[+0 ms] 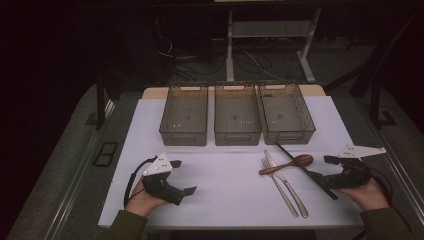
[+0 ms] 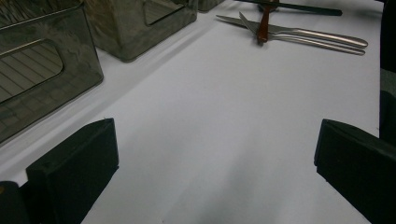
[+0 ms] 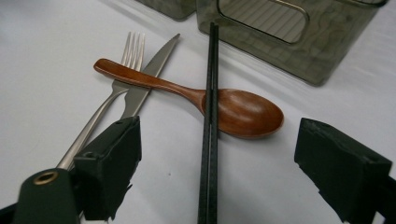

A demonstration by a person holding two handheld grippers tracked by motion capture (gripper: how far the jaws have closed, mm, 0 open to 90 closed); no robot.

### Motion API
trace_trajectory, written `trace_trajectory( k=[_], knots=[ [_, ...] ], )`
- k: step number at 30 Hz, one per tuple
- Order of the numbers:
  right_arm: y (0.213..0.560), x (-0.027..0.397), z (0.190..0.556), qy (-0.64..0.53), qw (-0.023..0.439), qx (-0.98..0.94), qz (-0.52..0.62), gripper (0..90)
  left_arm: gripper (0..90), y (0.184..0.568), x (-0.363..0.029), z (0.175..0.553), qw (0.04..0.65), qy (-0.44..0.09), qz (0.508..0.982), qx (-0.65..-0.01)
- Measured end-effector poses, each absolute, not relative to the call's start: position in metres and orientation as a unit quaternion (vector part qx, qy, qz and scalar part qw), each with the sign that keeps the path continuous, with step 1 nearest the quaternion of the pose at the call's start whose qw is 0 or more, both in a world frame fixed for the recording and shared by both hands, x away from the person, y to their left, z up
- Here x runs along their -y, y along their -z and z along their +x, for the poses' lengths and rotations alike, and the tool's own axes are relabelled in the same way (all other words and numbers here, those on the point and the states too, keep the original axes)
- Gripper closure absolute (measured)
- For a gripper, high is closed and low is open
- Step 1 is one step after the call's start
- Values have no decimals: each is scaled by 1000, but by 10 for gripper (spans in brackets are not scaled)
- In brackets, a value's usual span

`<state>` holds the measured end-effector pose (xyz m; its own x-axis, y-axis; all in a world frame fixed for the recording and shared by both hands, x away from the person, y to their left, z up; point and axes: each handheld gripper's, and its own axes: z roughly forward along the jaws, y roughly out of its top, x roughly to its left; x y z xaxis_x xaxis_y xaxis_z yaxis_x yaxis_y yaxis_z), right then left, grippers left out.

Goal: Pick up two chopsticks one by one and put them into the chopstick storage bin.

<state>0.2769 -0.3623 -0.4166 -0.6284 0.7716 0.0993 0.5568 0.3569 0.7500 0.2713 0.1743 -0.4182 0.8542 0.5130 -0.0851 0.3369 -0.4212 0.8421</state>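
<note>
1. Right gripper (image 1: 330,176) lies low at the near right of the table (image 1: 225,200), cupped from below in the person's right hand (image 1: 369,195), its jaws pointing left toward the cutlery.
2. Its jaws stand apart, one on each side of the black chopsticks (image 3: 208,140); the pads are clear of them, nothing pinched.
3. In the right gripper view the chopsticks run straight up the gap between the jaws, a tight dark pair lying flat on the white top.
4. In the high view, the chopsticks slant from near right, by the gripper, up to the far left, toward the middle bin (image 1: 237,114).
5. They cross over the bowl end of the wooden spoon (image 3: 243,112), touching it.
6. The spoon is reddish brown and glossy; its handle lies across the knife (image 3: 149,79) and the fork (image 3: 116,93).
7. Knife and fork are steel, side by side, just left of the chopsticks.
8. Left gripper (image 1: 187,190) sits at the near left, held in the left hand (image 1: 142,200), tilted, jaws pointing right.
9. Its jaws are wide apart over bare table, nothing between them.
10. Three smoky bins line the far side: left bin (image 1: 184,116), the middle one, right bin (image 1: 286,113).
</note>
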Motion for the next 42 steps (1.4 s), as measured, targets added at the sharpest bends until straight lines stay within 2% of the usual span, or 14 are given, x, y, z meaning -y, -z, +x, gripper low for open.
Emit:
trace_trajectory(
  k=[4, 5, 7, 8, 13, 14, 16, 22, 28, 42],
  knots=[
    [417, 366, 277, -388, 134, -814, 411, 230, 0, 419, -173, 271, 475, -93, 838, -252],
    [417, 368, 276, -387, 129, -814, 413, 285, 0, 419, -173, 271, 476, -93, 838, -252],
    [417, 369, 276, -386, 130, -815, 414, 309, 0, 419, -173, 271, 476, -92, 837, -253],
    [418, 371, 275, -382, 127, -815, 417, 366, 0, 419, -174, 271, 476, -91, 837, -253],
    [419, 372, 275, -372, 121, -819, 420, 465, 0, 419, -173, 271, 476, -91, 837, -252],
    [420, 372, 276, -366, 120, -821, 421, 518, 0, 419, -173, 271, 476, -92, 838, -252],
    [422, 372, 276, -361, 115, -824, 421, 564, 0, 420, -173, 271, 476, -91, 838, -252],
    [425, 372, 277, -350, 100, -830, 423, 668, 0, 420, -173, 271, 476, -90, 838, -252],
    [428, 371, 277, -340, 92, -836, 420, 735, 0, 420, -173, 271, 476, -90, 838, -251],
    [432, 367, 277, -323, 84, -847, 413, 789, 0, 420, -173, 271, 474, -91, 839, -251]
  ],
)
